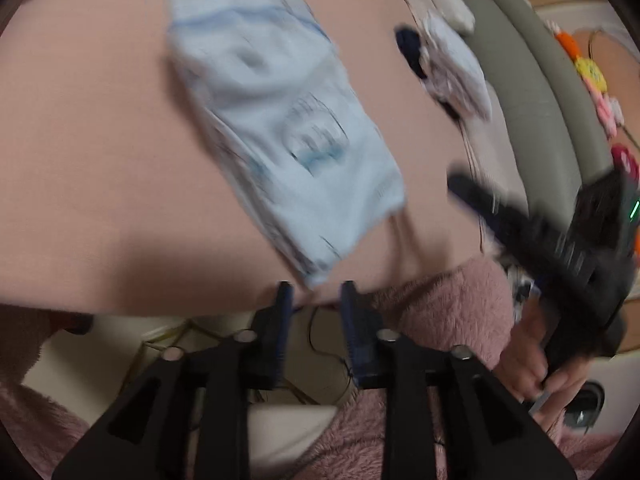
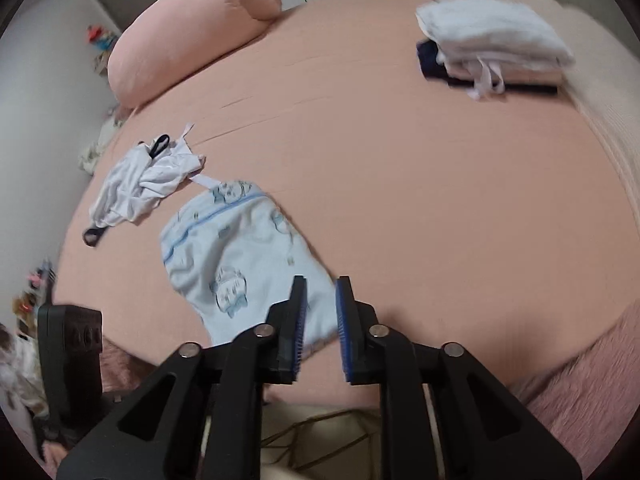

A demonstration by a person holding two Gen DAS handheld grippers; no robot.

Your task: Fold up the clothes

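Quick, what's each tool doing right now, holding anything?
Left tool: open, holding nothing, near the light blue garment's edge.
Right tool: open, empty, above the same garment.

A pink bed sheet (image 2: 400, 180) spreads ahead of and beneath the jaws. A rolled pink bolster (image 2: 192, 32) lies far ahead to their left, at the sheet's edge. Behind the jaws, loose thin cables (image 2: 328, 432) run over a pale surface. Small colourful objects (image 1: 592, 76), perhaps toys, blur off right.
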